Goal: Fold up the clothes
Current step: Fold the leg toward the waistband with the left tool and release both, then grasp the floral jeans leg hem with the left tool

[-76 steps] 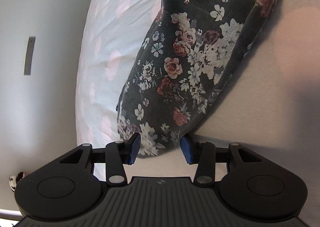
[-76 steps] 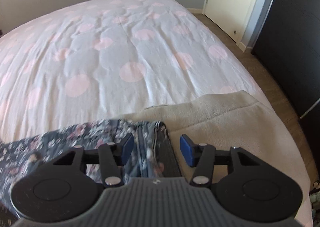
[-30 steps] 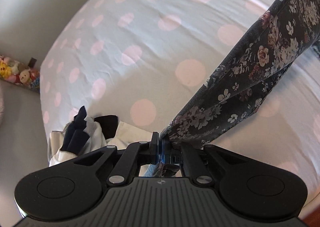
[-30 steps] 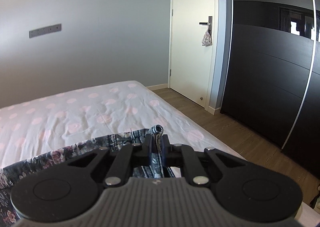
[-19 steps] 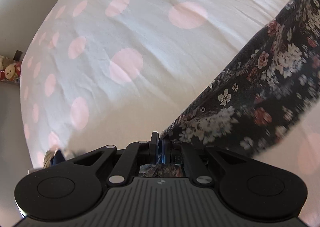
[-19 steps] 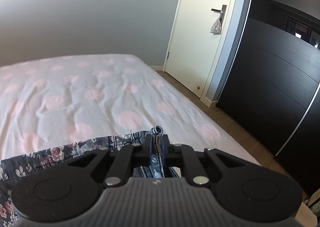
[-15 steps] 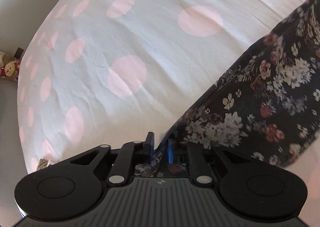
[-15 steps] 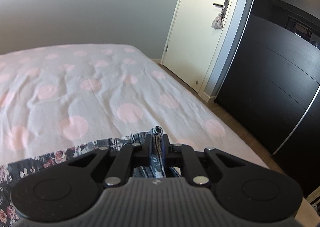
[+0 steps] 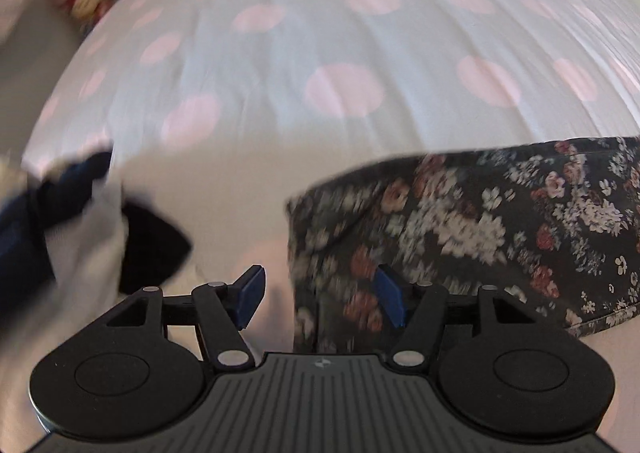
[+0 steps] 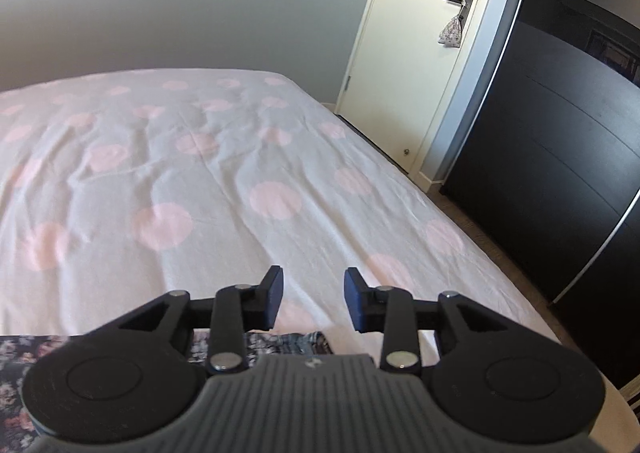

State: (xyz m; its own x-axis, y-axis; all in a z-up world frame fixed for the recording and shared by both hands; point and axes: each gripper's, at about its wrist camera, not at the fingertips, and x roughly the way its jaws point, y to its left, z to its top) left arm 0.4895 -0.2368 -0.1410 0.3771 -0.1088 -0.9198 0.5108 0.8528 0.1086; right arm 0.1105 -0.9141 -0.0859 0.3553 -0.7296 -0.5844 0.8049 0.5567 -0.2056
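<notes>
The floral garment [image 9: 500, 237] lies on the bed [image 9: 320, 53], spread flat near the bed's near edge, with one straight side edge running down between the fingers of the left tongs [image 9: 320, 293]. Those tongs stand open, their blue pads apart and gripping nothing, though the cloth lies under and just beside the right-hand pad. The right tongs [image 10: 314, 295] are likewise open and empty above the dotted sheet; a strip of the same floral cloth [image 10: 280, 343] shows just below them, with what looks like a hem or waistband end bunched there.

The fabric looks thin, soft and light, so it should drape and crease readily, sag between two holds, and slide a little on the smooth sheet. It carries no stiffness of its own, so a fold will want both corners held at once. The sound places to grip are the hemmed edges and corners, where the cloth is doubled: the straight edge by the left tongs and the bunched end under the right.

A heap of other clothes [image 9: 80, 233], dark and white, sits toward the bed's near left corner.
</notes>
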